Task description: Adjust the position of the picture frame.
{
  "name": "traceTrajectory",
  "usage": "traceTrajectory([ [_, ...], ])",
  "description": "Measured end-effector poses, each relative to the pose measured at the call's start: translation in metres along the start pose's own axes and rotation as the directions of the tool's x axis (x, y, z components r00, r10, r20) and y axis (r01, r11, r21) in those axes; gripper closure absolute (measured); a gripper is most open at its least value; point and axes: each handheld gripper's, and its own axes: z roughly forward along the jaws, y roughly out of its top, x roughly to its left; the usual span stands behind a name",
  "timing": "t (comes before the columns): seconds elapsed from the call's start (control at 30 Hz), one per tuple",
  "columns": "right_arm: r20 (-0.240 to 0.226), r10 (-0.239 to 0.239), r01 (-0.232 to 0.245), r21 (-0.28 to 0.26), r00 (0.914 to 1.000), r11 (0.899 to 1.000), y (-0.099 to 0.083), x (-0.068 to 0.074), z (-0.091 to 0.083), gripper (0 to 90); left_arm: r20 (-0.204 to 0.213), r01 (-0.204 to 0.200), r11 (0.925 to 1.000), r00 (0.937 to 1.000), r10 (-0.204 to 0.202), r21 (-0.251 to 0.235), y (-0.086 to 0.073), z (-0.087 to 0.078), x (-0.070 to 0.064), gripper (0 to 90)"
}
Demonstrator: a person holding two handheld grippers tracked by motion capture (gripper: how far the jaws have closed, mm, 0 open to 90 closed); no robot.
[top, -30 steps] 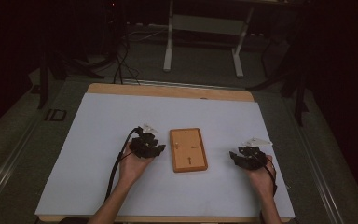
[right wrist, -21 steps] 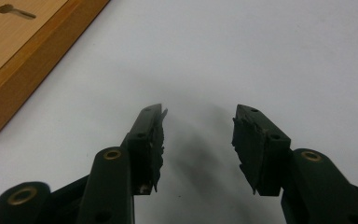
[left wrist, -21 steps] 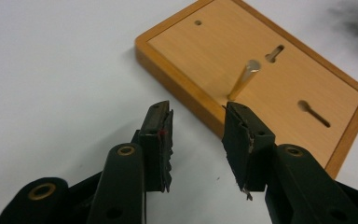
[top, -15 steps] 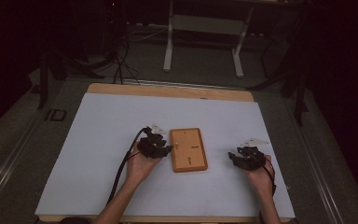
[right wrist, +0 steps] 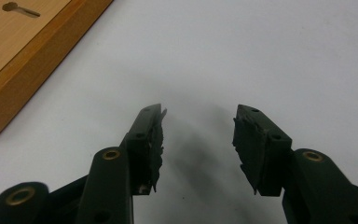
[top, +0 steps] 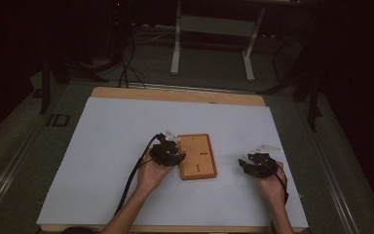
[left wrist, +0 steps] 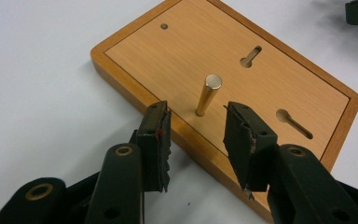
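A wooden board (top: 197,156) lies on the white table top, with two keyhole slots (left wrist: 294,123) and a small hole. A brass peg (left wrist: 208,95) stands upright in it near the edge. My left gripper (left wrist: 196,112) is open at the board's left edge, its jaws on either side of the peg's base and short of touching it; from above the left gripper (top: 176,155) sits against the board. My right gripper (right wrist: 198,114) is open over bare table, the board's corner (right wrist: 23,56) at its upper left. From above the right gripper (top: 248,163) rests right of the board.
The white sheet (top: 121,131) covers a wooden table (top: 175,94). A black cable (top: 134,175) trails from the left gripper along the forearm. Beyond the table stand a metal frame (top: 212,29) and floor cables in the dark.
My left gripper has moved right, from a short way off up to the board's left edge. The right gripper has barely shifted.
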Motion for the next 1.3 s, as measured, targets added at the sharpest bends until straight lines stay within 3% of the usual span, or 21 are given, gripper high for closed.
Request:
traceTrajectory([
  [0.4, -0.001, 0.002, -0.002, -0.001, 1.0000, 1.000, 0.000, -0.001, 0.000, 51.4, -0.002, 0.018, 0.9998, 0.9998, -0.018, 0.011, 0.004, 0.012, -0.001, 62.0],
  [0.73, 0.000, 0.004, -0.004, 0.001, 1.0000, 1.000, -0.001, -0.001, 0.001, 51.4, -0.004, 0.049, 0.9987, 0.9988, -0.049, 0.011, 0.009, 0.019, 0.002, 68.8],
  [1.07, 0.000, 0.007, -0.007, 0.003, 1.0000, 1.000, -0.002, -0.001, 0.001, 51.4, -0.012, 0.067, 0.9977, 0.9977, -0.066, 0.011, 0.013, 0.024, -0.004, 74.9],
  [1.3, 0.000, 0.005, -0.005, 0.005, 1.0000, 1.000, -0.002, -0.001, 0.001, 51.4, -0.029, 0.101, 0.9949, 0.9945, -0.101, -0.004, 0.015, 0.028, -0.010, 77.6],
])
